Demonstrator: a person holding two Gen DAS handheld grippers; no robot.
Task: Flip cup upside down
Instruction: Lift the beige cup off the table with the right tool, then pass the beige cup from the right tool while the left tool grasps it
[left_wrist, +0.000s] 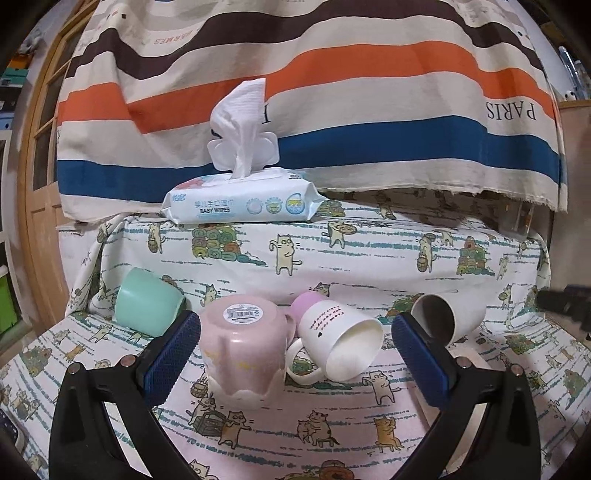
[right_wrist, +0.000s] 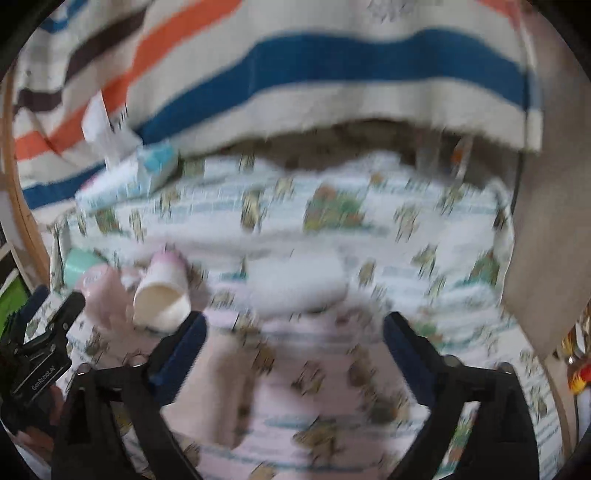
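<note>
- Plainly, the pink cup (left_wrist: 243, 350) stood mouth-down on the cat-print cloth of the table (left_wrist: 369, 435), its flat base with a barcode sticker facing up, so by the look of it this one was already flipped.
- It sat between the fingers of the left gripper (left_wrist: 295, 354) but off-centre, its side touching or nearly touching the left blue pad (left_wrist: 171, 354); the jaws were spread wide and grasped nothing.
- Next to the pink cup, a white mug (left_wrist: 340, 341) lay on its side, long axis running from a pink-purple base at the back to the open mouth, which faced forward and to the right; its handle rested low, toward the cloth.
- That mug lay within the same open jaws, nearer the middle, so I judged the left hand to be the closer one for righting it mouth-down.
- Farther right, another white cup (left_wrist: 448, 317) lay on its side with a dark interior, and a mint green cup (left_wrist: 147, 301) lay tipped at the far left; a pack of baby wipes (left_wrist: 243, 199) sat on the raised ledge behind.
- The right gripper (right_wrist: 295, 347) was also spread open and held nothing; its view was badly blurred, but a pale shape ahead of it (right_wrist: 295, 284) was possibly that white cup.
</note>
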